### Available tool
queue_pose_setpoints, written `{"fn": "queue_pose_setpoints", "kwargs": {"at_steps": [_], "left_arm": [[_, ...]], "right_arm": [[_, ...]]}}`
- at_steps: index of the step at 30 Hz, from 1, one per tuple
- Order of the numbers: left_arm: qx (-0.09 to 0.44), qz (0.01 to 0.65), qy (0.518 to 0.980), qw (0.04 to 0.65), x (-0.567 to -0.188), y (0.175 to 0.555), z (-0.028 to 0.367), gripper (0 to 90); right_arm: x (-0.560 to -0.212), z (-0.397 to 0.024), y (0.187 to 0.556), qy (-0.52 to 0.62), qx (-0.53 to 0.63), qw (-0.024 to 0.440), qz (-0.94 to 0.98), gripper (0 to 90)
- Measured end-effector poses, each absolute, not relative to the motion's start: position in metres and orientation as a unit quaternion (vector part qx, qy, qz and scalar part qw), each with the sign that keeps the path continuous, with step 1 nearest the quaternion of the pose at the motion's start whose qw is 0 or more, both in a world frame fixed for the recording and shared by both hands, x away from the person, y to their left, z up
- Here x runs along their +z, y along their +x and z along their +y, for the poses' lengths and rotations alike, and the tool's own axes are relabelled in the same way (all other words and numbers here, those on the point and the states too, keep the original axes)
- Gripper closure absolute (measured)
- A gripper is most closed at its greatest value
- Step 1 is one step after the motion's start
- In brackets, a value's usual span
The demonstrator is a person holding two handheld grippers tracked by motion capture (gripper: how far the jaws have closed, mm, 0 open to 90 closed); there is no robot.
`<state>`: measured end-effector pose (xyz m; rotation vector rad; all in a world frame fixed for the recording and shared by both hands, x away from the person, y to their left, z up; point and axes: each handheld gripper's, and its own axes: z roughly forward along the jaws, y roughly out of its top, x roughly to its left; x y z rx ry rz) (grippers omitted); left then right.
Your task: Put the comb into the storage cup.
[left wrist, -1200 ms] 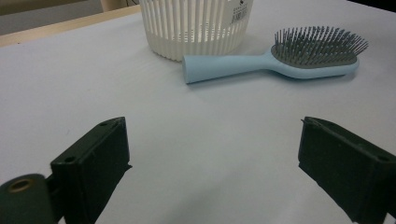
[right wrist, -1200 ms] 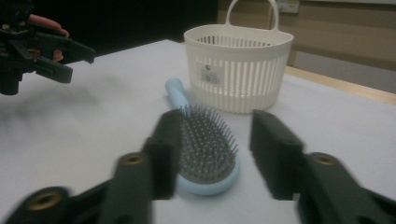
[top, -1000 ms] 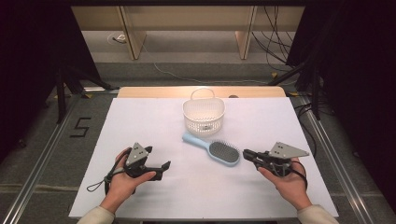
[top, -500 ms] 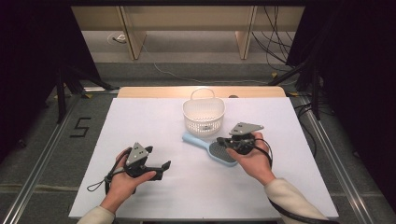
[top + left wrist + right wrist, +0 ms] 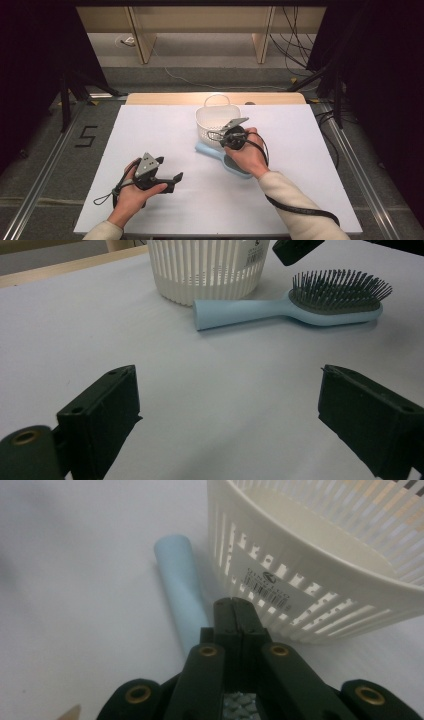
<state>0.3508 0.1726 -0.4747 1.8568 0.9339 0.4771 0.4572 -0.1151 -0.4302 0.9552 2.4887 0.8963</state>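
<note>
A light blue hairbrush [image 5: 205,148] with dark bristles lies on the white table [image 5: 310,165], its handle end beside a white slatted basket [image 5: 209,118]. My right gripper [image 5: 213,135] hovers over the brush with its jaws pressed together and nothing between them. In the right gripper view, that gripper [image 5: 235,611] points at the gap between the handle [image 5: 179,587] and the basket wall [image 5: 310,580]. My left gripper [image 5: 177,177] rests at the front left, open and empty. In the left gripper view, its jaws [image 5: 227,420] frame bare table, with the hairbrush [image 5: 300,307] and basket [image 5: 210,270] beyond.
The basket has a thin looped handle [image 5: 217,97] and looks empty inside. A wooden strip [image 5: 215,98] runs along the table's far edge. Metal rails [image 5: 47,165] flank the table, and cables [image 5: 295,30] lie on the floor behind.
My right hand has swept left and away from the table's right side to above the hairbrush by the basket. The left hand has stayed where it was.
</note>
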Motion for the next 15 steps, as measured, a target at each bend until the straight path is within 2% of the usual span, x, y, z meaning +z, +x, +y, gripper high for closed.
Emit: {"fn": "queue_pose_setpoints", "kwargs": {"at_steps": [15], "left_arm": [[0.195,0.383,0.762,0.484,-0.475,0.351,0.172,9.1]], "right_arm": [[-0.441,-0.084,0.473,0.292,0.234,0.173,0.911,90.0]]}}
